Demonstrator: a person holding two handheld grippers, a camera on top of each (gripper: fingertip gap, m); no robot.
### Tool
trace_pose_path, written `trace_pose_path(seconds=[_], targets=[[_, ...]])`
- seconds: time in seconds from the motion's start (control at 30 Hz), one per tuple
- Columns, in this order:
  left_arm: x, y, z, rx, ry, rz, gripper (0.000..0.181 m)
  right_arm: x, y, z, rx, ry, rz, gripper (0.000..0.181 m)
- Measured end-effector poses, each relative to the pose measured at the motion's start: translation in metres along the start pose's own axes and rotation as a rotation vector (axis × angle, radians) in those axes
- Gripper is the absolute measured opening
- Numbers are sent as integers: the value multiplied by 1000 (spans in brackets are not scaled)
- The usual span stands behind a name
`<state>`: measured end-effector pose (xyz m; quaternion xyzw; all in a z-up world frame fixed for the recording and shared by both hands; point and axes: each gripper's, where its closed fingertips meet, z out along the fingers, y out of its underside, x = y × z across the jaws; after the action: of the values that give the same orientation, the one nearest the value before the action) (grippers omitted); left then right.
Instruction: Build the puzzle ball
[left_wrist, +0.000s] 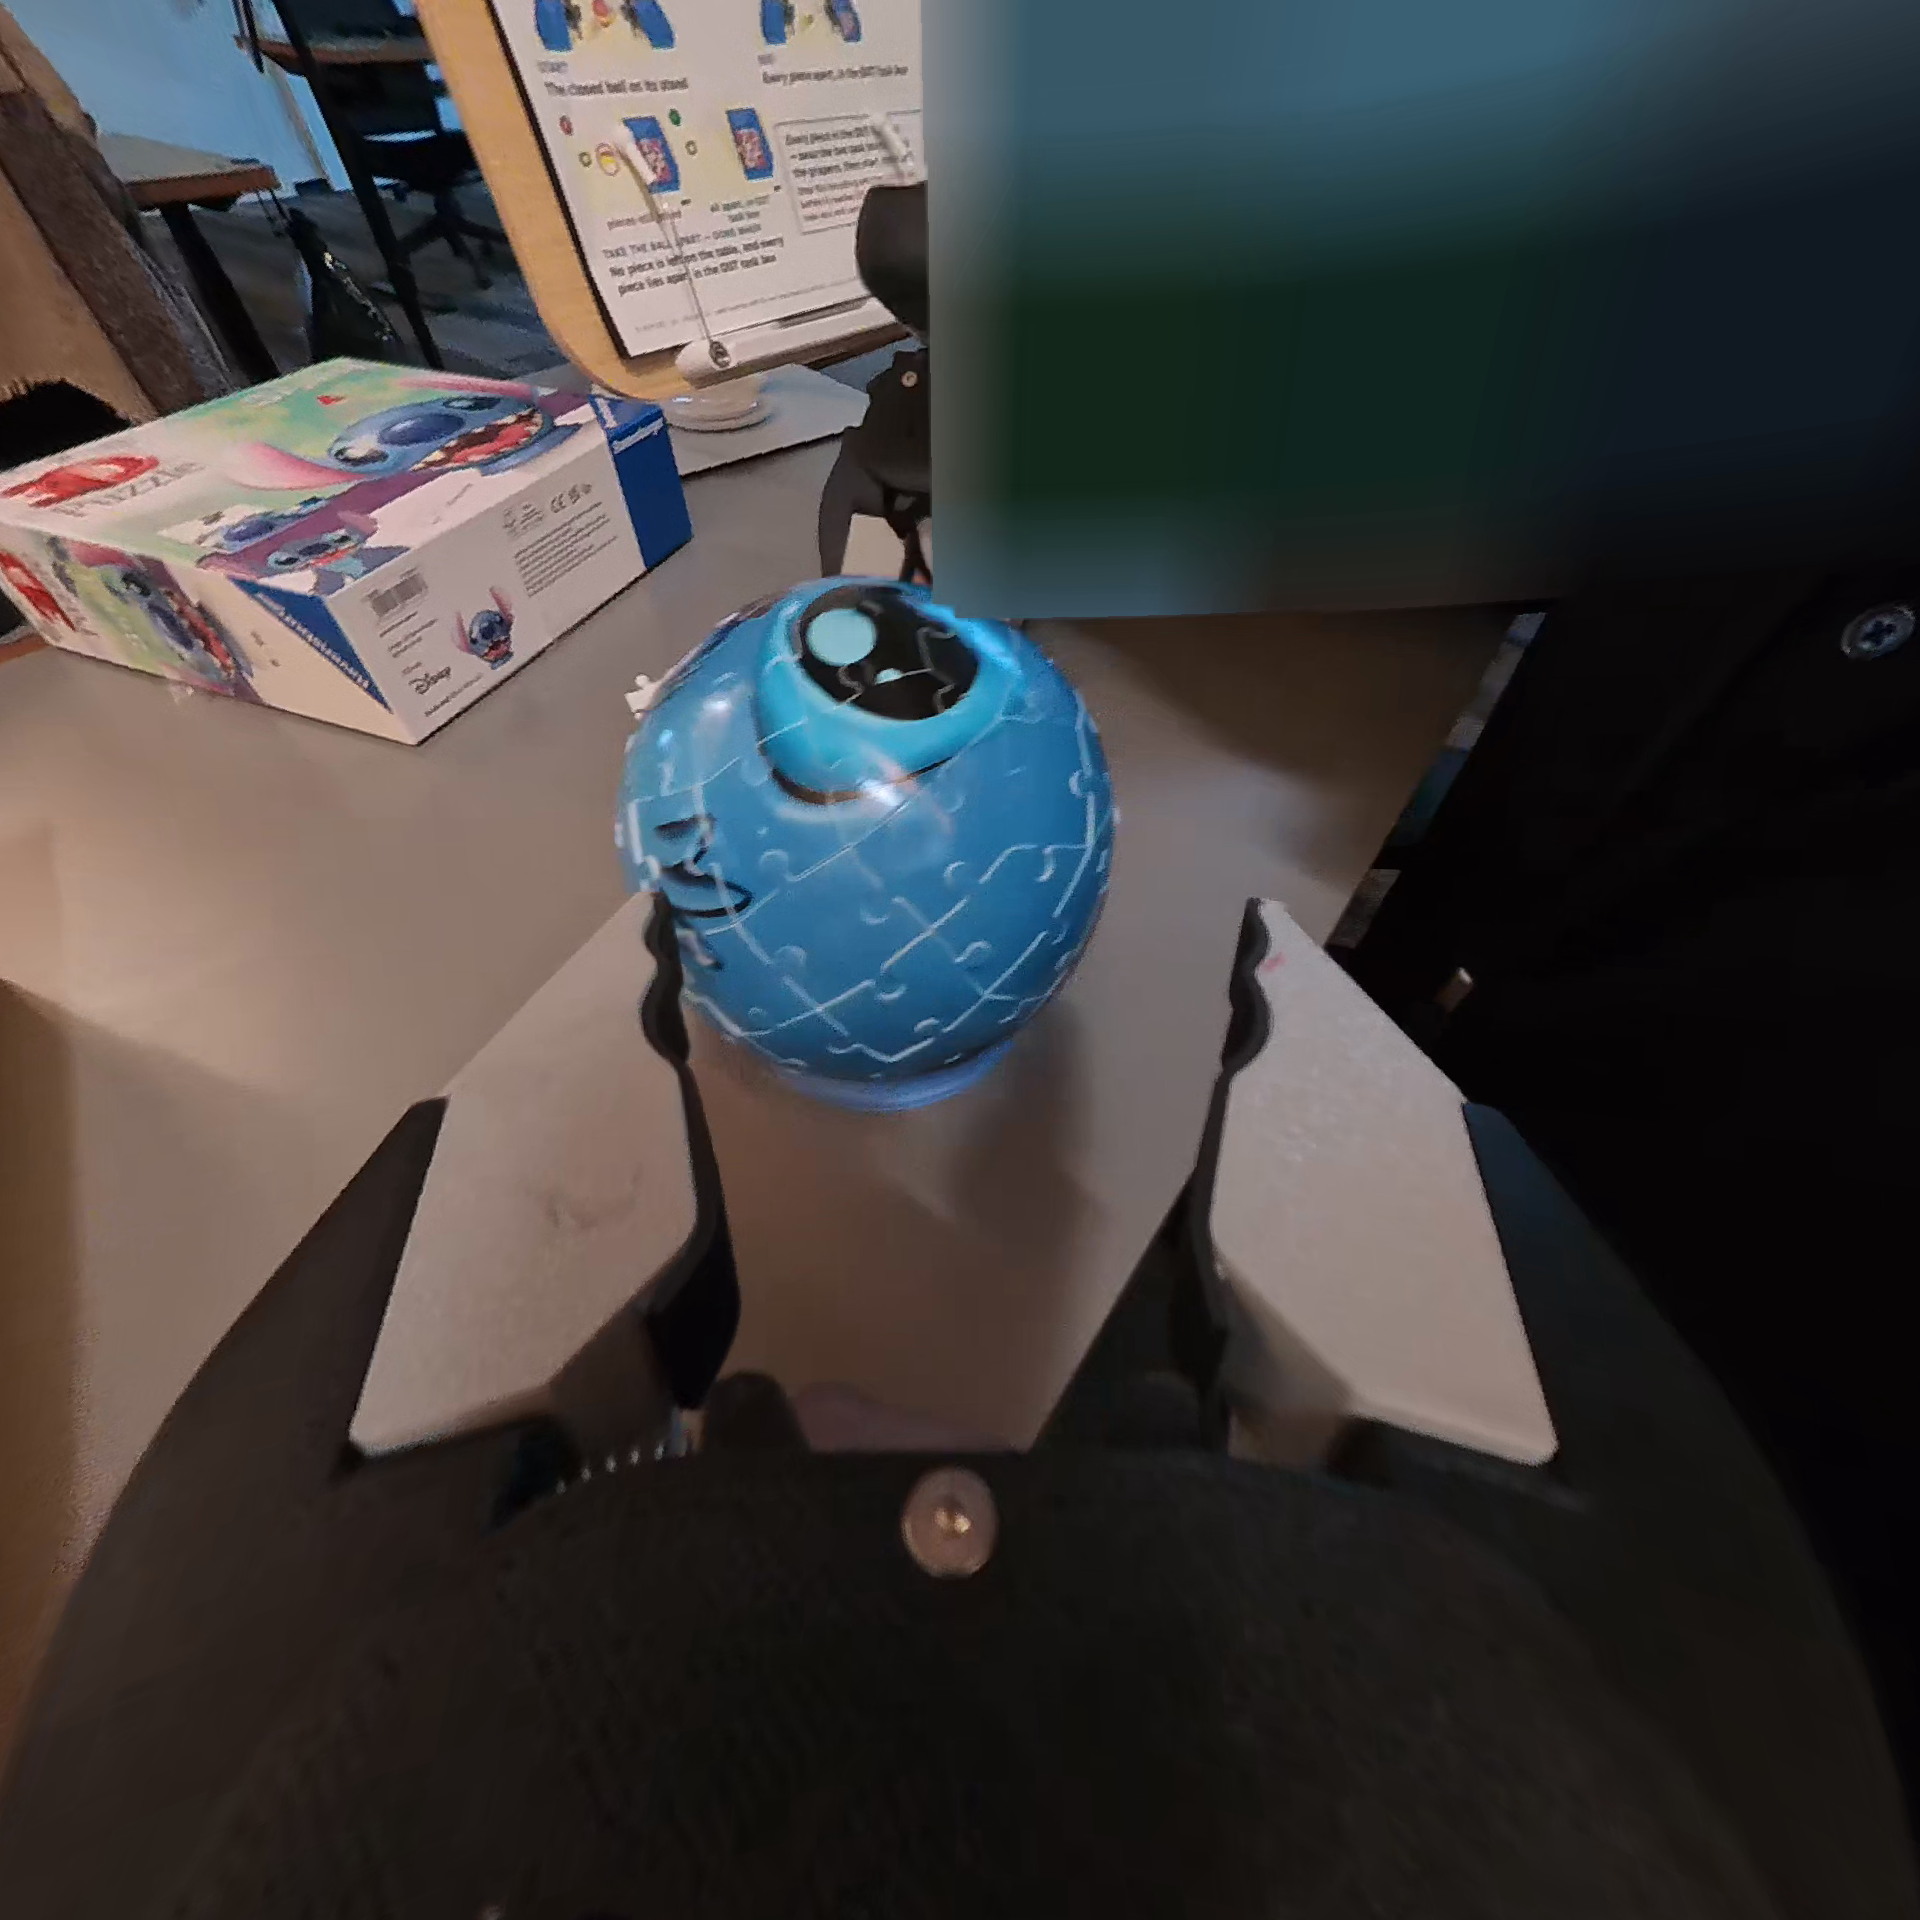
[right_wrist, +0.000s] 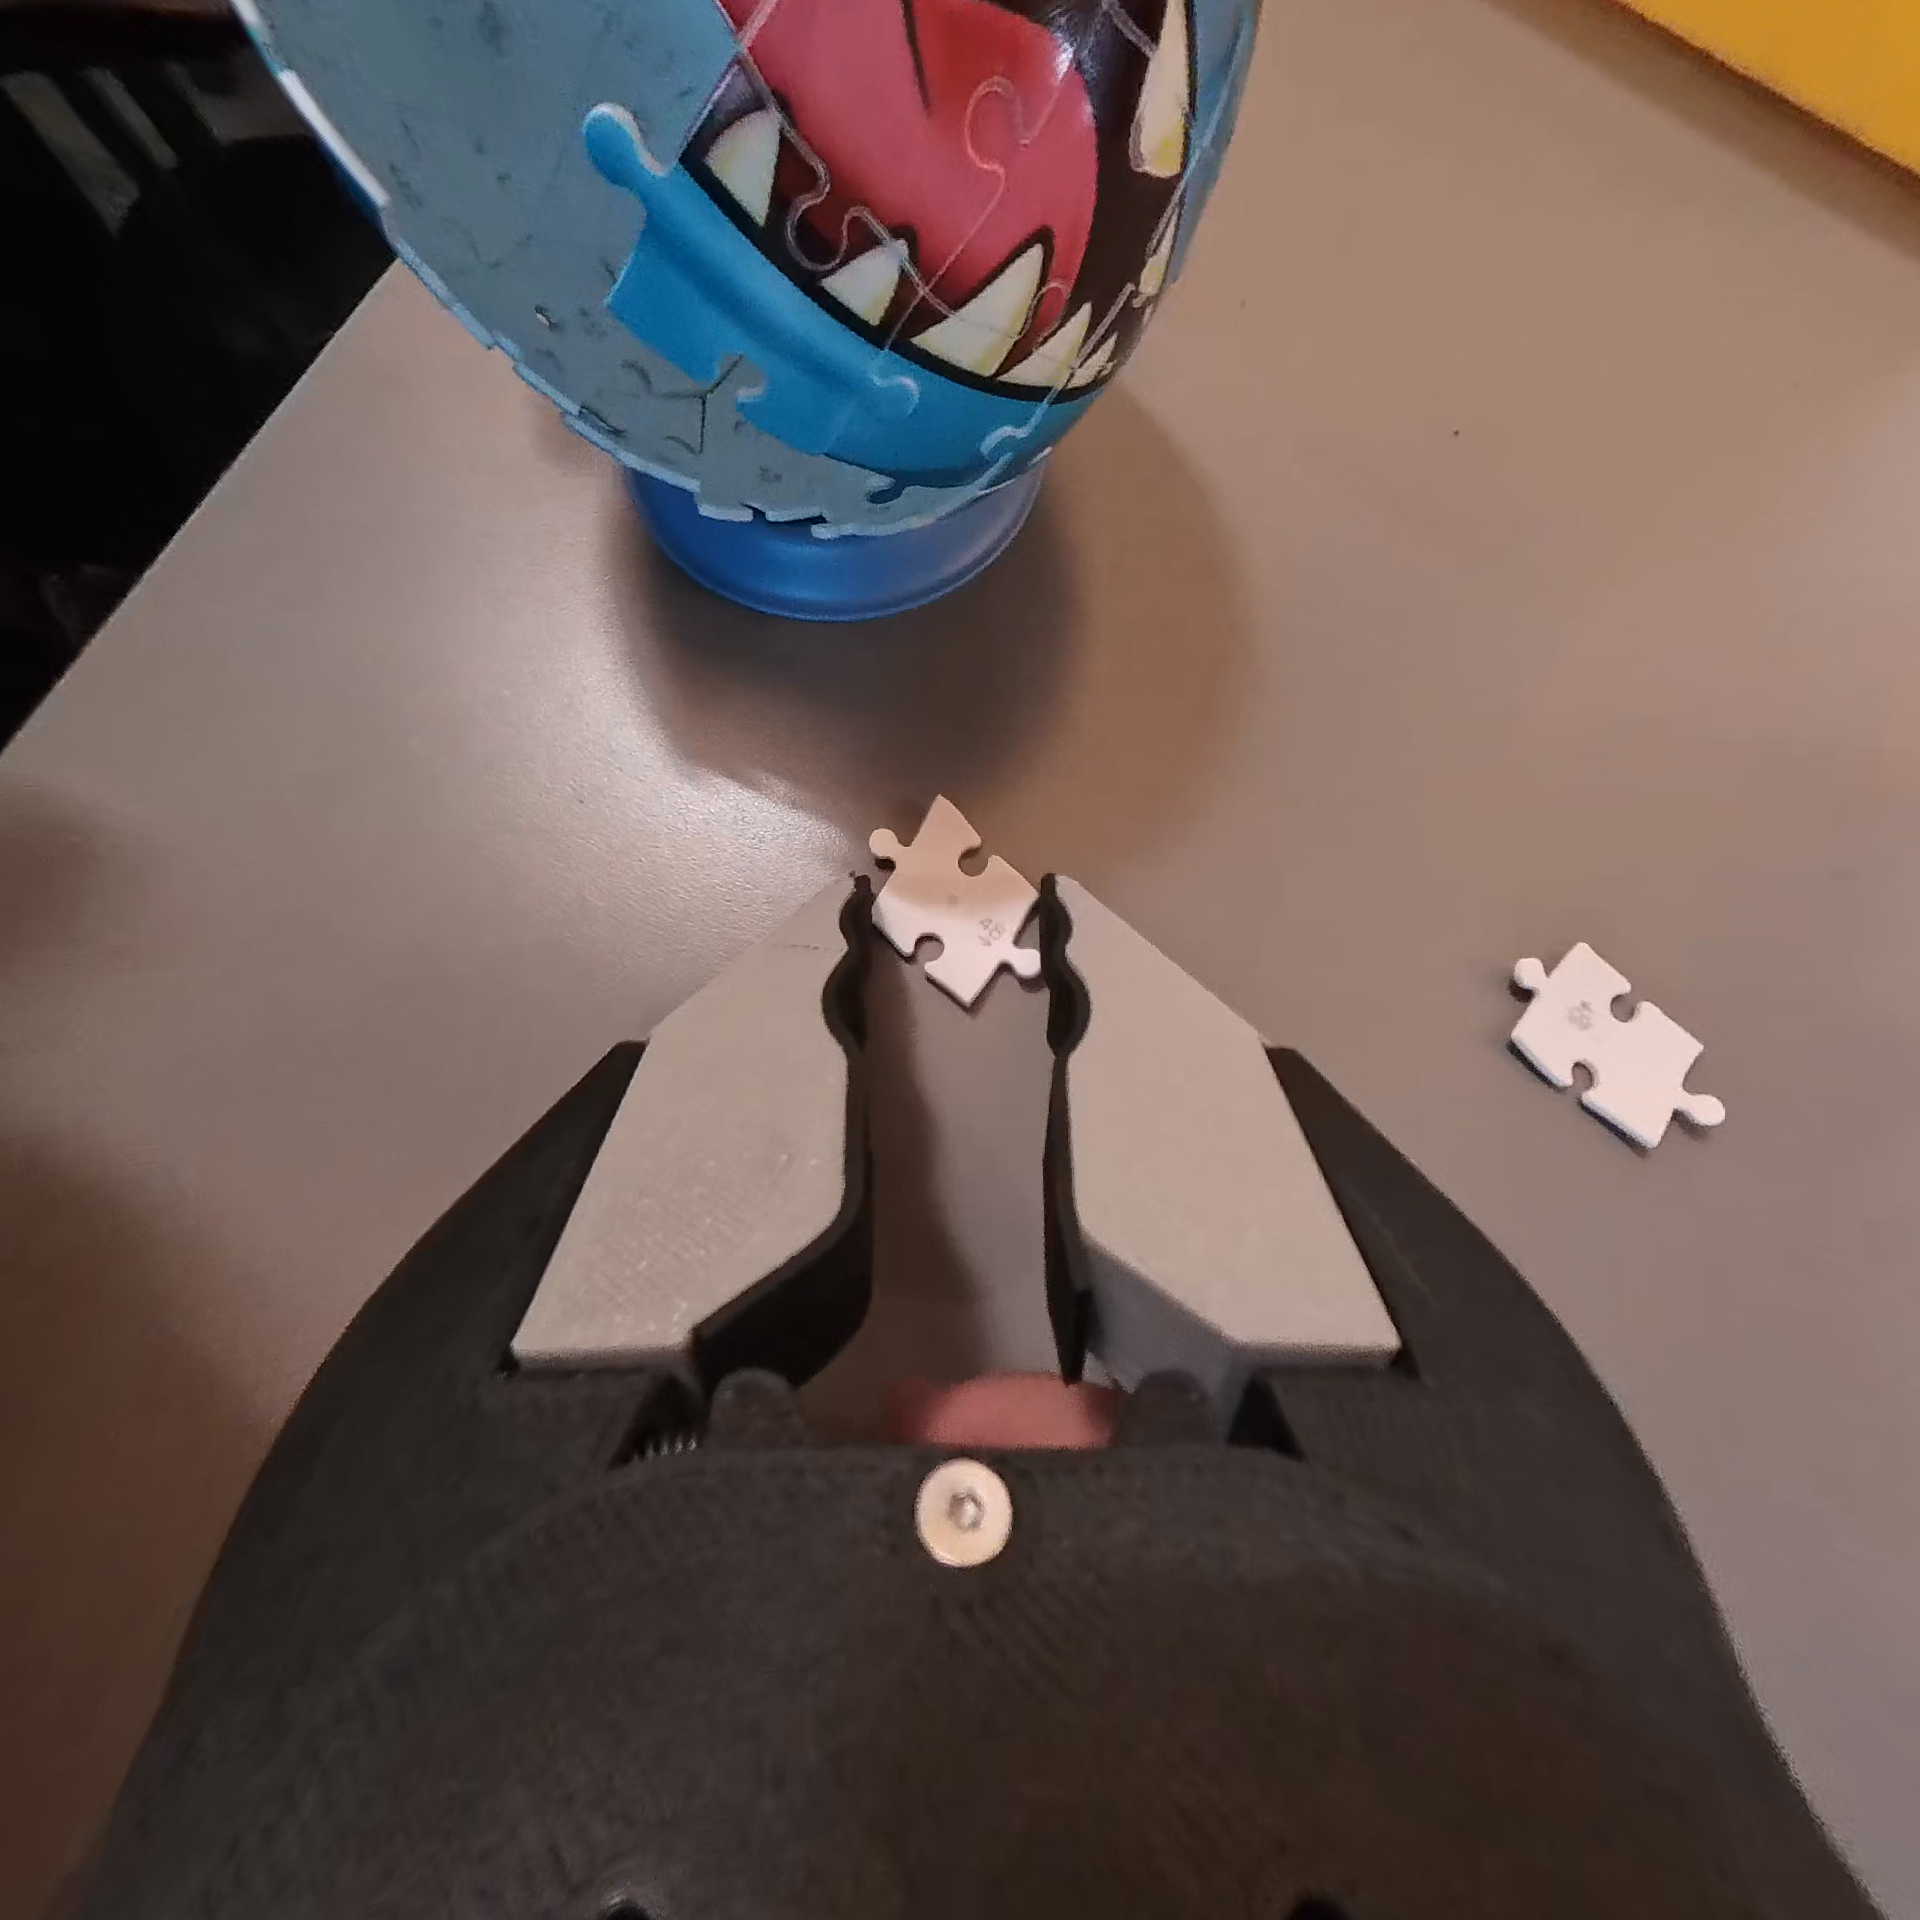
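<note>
The right gripper (right_wrist: 951, 914) is closing on a loose puzzle piece (right_wrist: 951, 914) that is lying blank side up on the grey table (right_wrist: 312, 831). Its jaws are standing narrowly apart, one on each side of the piece, and whether the pads are already pinching it or only bracketing it is hard to tell from this angle. To the right, well apart, a second loose piece (right_wrist: 1610, 1044) is also lying face down. Just beyond, the puzzle ball (right_wrist: 862, 208) is sitting on its blue stand (right_wrist: 831, 561), with an unfilled stretch showing at its left side where the grey inner faces of pieces are exposed.

The left gripper (left_wrist: 951, 935) is waiting with its jaws wide apart and holding nothing, the ball (left_wrist: 868, 842) sitting just beyond its tips; its left finger (left_wrist: 665, 987) is looking close to the shell.

The step in hand appears to be picking up the next piece. The next move calls for lifting it, turning the printed side outward, matching its tabs to the gap, and probably steadying the ball with the left gripper while pressing in.

As for writing: both loose pieces are bearing small printed marks on their backs. On the far left the puzzle's box (left_wrist: 343, 540) is carrying logos and fine print, and behind it an instruction sheet (left_wrist: 727, 166) is standing on a holder.
</note>
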<state>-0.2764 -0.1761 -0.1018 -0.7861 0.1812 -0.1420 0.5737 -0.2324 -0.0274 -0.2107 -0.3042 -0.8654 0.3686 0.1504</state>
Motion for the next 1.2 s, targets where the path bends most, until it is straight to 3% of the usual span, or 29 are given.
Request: trace_pose_path(seconds=[0.27,0.43,0.5,0.8,0.97,1.1,1.2], targets=[[26,-13,14,-27,-58,-19,91,-7,-7,-14,17,142,3,28],[42,-58,36,79,-134,-103,63,-17,-36,-34,87,254,-12,28],[48,-64,51,43,-109,-135,60,-21,-45,-40,85,303,-33,28],[10,-113,93,-117,-96,-86,60,-16,-99,-87,173,532,-108,27],[-3,-121,118,-224,-4,-144,57,-9,-129,-123,225,675,-138,27],[-4,-126,133,-262,88,-214,56,-3,-133,-135,205,771,-183,27],[-8,-128,139,-273,141,-268,40,0,-130,-137,184,807,-205,27]])
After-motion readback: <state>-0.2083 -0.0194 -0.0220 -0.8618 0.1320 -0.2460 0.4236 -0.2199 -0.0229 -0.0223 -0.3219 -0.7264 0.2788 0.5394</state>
